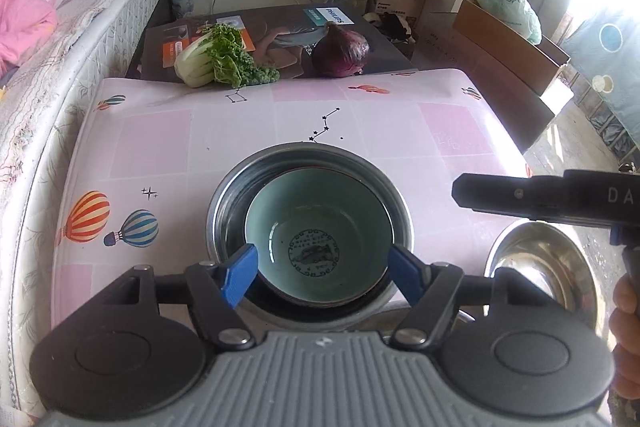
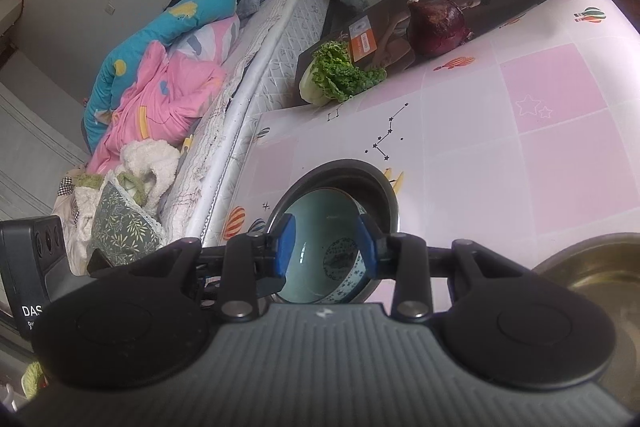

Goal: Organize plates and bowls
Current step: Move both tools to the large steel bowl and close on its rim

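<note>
A teal ceramic bowl (image 1: 320,227) with a dark round print on its bottom sits nested inside a steel bowl (image 1: 216,211) on the pink patterned table (image 1: 160,131). My left gripper (image 1: 324,275) hovers just above the near rim, open, its blue pads (image 1: 240,275) wider apart than the teal bowl and touching nothing. In the right wrist view the same teal bowl (image 2: 324,223) lies in the steel bowl (image 2: 376,183), behind my right gripper (image 2: 326,247). It is open by a narrow gap, with nothing between its pads. A second, empty steel bowl (image 1: 536,259) (image 2: 592,267) stands to the right.
At the table's far edge a leafy cabbage (image 1: 216,59) and a red onion (image 1: 340,53) rest on a flat dark box (image 1: 280,27). A bed (image 1: 60,67) with bedding borders the left side. Cardboard boxes (image 1: 500,35) stand on the floor beyond. A hand (image 1: 628,327) shows at the right edge.
</note>
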